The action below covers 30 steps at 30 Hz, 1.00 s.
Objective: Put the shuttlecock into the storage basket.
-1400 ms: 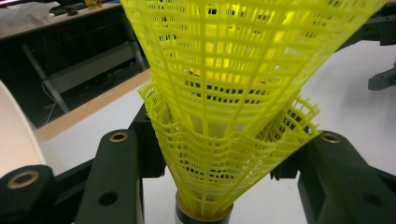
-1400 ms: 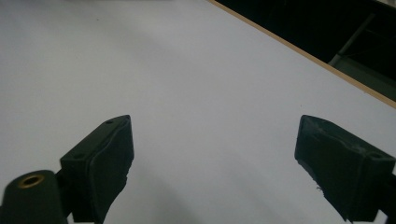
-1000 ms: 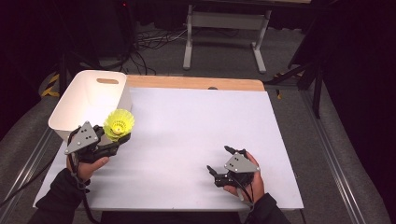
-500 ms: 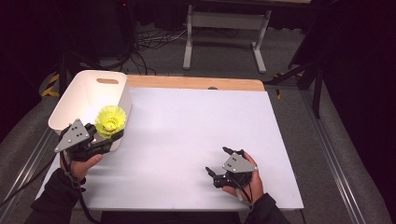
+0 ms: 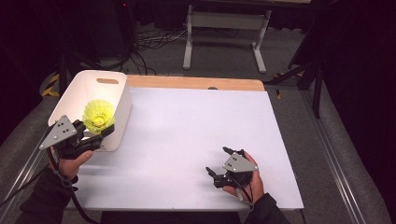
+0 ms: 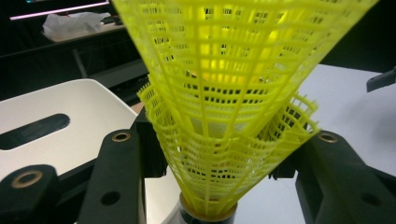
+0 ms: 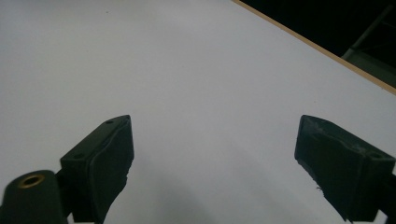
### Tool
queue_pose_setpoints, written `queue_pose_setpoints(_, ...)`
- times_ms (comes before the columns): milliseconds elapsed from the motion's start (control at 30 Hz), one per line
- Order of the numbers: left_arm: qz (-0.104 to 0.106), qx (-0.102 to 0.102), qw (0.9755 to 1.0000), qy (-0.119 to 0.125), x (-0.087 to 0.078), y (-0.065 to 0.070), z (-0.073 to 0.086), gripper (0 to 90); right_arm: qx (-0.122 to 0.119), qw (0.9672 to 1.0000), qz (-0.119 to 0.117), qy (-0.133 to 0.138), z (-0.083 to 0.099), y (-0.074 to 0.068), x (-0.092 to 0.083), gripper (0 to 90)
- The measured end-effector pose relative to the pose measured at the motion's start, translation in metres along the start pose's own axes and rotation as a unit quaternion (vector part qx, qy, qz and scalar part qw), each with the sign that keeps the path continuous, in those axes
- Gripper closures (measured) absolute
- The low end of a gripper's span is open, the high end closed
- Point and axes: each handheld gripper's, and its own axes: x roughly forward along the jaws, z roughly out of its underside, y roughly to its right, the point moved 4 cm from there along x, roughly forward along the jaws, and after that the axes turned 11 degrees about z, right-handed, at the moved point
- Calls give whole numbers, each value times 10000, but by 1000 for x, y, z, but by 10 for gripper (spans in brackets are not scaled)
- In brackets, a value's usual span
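Between the jaws of the left gripper point(image 5: 100, 133) sit nested yellow shuttlecocks point(image 6: 224, 140), at least two, one pushed inside the other, pinched low on the mesh skirts just above the bottom cork. The pads press the plastic lattice from both sides, and the outer skirt bulges and crumples a little where they bite. From above, the shuttlecocks point(image 5: 98, 114) hang over the near edge of the white bin point(image 5: 77, 88), open cones facing up and away from the hand.

These will handle as almost weightless things. The skirt is springy, open mesh: it gives under pressure and should spring back, but a hard squeeze could kink or crack the ribs. The corks are the firm part and the safer place to grip; the flared rims are the weakest. The nested pieces hold together only by friction, so a tilt or shake may let the inner one slide out.

The right gripper point(image 5: 219, 163) rests well apart on the white table point(image 5: 196, 135), its jaws spread wide with nothing between them point(image 7: 212, 158).
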Motion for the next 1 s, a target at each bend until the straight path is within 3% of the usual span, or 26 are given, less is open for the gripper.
queue_pose_setpoints(100,10,71,9999,-146,-4,-2,-4,512,-48,10000,-41,14,-1,-2,-1,124)
queue_pose_setpoints(367,24,75,10000,-32,-14,-2,-12,517,-112,9998,-119,-128,2,-7,3,126)
queue_pose_setpoints(700,-75,-103,9999,-79,-18,-20,-23,519,-95,9998,-130,-151,3,-7,4,125)
queue_pose_setpoints(1000,-68,-119,9997,-218,-14,-29,-29,526,-105,9994,-250,-212,4,-10,7,127)
